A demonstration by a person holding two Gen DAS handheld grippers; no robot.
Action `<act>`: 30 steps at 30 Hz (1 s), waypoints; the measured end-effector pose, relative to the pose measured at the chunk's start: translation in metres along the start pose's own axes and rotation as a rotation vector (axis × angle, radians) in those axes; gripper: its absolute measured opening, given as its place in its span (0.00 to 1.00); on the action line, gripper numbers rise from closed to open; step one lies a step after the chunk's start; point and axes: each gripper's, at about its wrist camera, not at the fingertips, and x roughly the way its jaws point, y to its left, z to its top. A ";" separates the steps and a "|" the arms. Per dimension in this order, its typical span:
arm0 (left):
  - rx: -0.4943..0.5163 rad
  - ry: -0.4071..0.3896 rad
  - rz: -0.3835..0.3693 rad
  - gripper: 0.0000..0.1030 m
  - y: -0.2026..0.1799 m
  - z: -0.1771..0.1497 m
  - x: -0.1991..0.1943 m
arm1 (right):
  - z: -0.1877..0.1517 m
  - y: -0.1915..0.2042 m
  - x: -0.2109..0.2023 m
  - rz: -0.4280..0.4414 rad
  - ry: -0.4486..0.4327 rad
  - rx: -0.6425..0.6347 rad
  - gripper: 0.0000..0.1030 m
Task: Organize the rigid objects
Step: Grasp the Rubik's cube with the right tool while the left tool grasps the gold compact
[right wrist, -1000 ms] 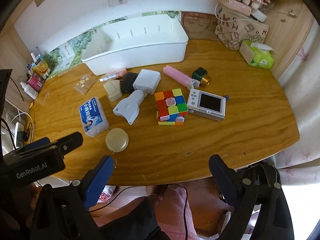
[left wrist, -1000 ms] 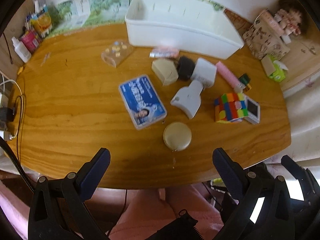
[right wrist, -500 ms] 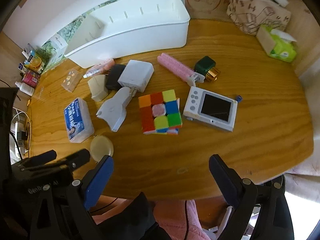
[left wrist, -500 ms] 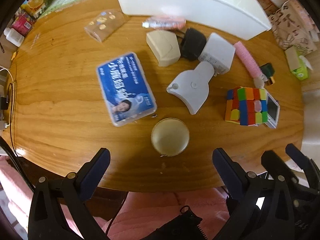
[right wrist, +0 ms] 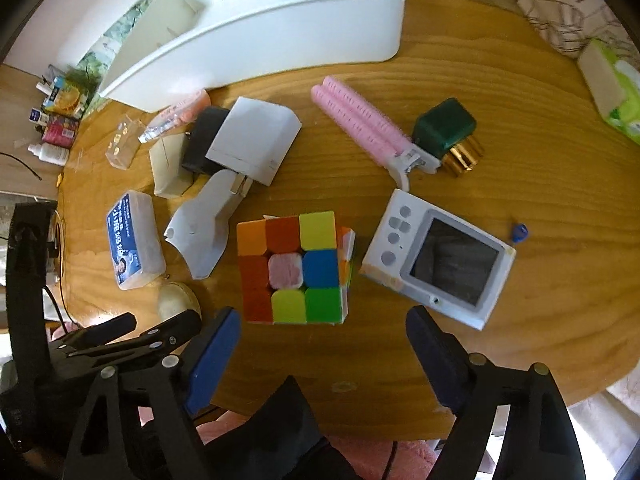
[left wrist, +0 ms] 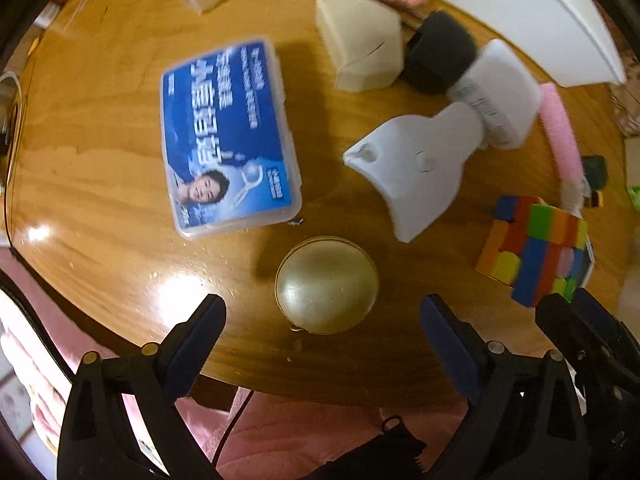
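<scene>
I am holding my left gripper (left wrist: 322, 320) pointing down over the near edge of the wooden table (left wrist: 100, 128), its jaws standing wide apart with nothing pressed between them. The round cream case (left wrist: 326, 284) is lying on the table just ahead of the gap between the blue pads. Farther off to the left, the blue-labelled plastic box (left wrist: 228, 136) is lying flat, and to the right the white scraper-shaped tool (left wrist: 416, 164) is resting near the colour cube (left wrist: 532, 252).

My right gripper (right wrist: 322, 328) is also pointing down, and its jaws are closing, though they are touching nothing yet. The colour cube (right wrist: 294, 266) is sitting just beyond the fingertips, roughly in line with the gap. The small white screen gadget (right wrist: 436, 260) is lying just right of the cube. Farther back I am seeing the pink hair roller (right wrist: 360, 120), the green-capped bottle (right wrist: 448, 132) and the white bin (right wrist: 256, 24) at the far edge.
</scene>
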 end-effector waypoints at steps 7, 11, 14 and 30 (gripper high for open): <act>-0.076 0.036 -0.007 0.89 0.008 0.002 0.020 | 0.013 0.001 0.013 0.039 0.050 -0.046 0.80; -0.114 0.041 -0.010 0.83 0.014 0.001 0.029 | 0.021 0.003 0.019 0.050 0.081 -0.066 0.75; -0.127 0.032 -0.002 0.81 0.016 0.001 0.032 | 0.025 0.004 0.023 0.048 0.089 -0.080 0.73; -0.113 0.005 -0.009 0.57 0.019 0.000 0.016 | 0.018 0.006 0.022 0.057 0.082 -0.051 0.57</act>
